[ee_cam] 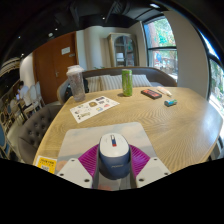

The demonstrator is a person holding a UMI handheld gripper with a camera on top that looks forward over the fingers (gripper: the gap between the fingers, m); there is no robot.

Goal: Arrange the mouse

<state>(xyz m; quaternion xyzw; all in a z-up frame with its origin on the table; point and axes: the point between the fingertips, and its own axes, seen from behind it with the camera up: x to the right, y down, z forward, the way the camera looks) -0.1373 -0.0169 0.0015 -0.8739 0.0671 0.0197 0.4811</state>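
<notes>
Gripping: gripper (113,163) clamped on the mouse (113,150); both pads touch its flanks, no gap seen on either side.
Fingers: spread only as wide as the mouse body; left pad (89,159) and right pad (137,158) angle inward against it.
Mouse: white-grey, wheel strip along its middle, nose pointing away toward the table's far edge; sits over the near end of the mat (108,138).
Contact below: cannot tell whether the mouse rests on the mat or is lifted off it.
Mat: grey rectangle at the near edge of the table (185,120), roughly centred along that edge.
Table: round, light wood.
Sticker: yellow label (47,162) at the near-left edge, beside the left finger.
Paper: printed sheet (95,105) left of centre, beyond the mat.
Jar: clear container (76,82) near the far-left edge.
Cup: green tumbler (127,82) near the far edge, right of the jar, well apart from it.
Small items: dark flat object (151,93) and blue one (170,101) toward the far-right edge, near each other.
</notes>
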